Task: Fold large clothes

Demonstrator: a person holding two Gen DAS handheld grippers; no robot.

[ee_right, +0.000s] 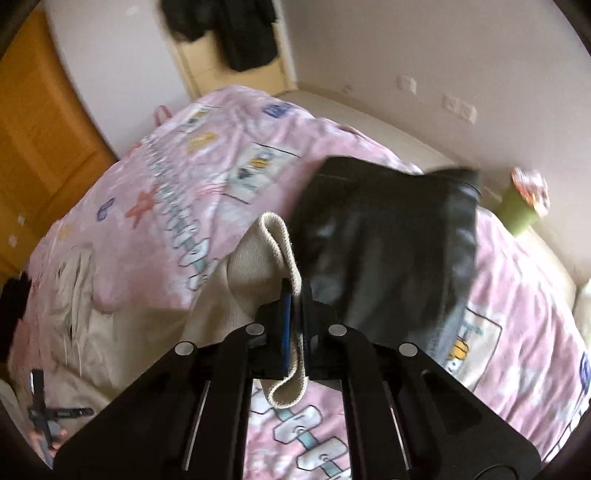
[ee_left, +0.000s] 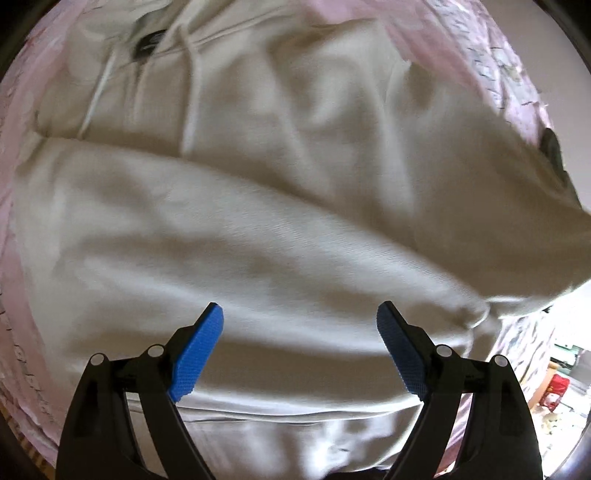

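A cream hoodie (ee_left: 258,206) lies spread over the pink bedspread (ee_left: 491,62), its drawstrings and dark neck label at the upper left. One sleeve is folded across the body. My left gripper (ee_left: 300,317) hovers open just above the hoodie's lower part, with nothing between its blue pads (ee_left: 201,350). In the right wrist view my right gripper (ee_right: 293,295) is shut on the hoodie's ribbed cream cuff (ee_right: 280,236) and holds it lifted above the bed. The rest of the hoodie (ee_right: 122,332) trails down to the lower left.
A black garment (ee_right: 391,251) lies on the pink patterned bedspread (ee_right: 177,184) just beyond the right gripper. A wooden door (ee_right: 40,122) stands at the left, dark clothes (ee_right: 229,29) hang on the far wall, and a green object (ee_right: 517,214) sits at the bed's right side.
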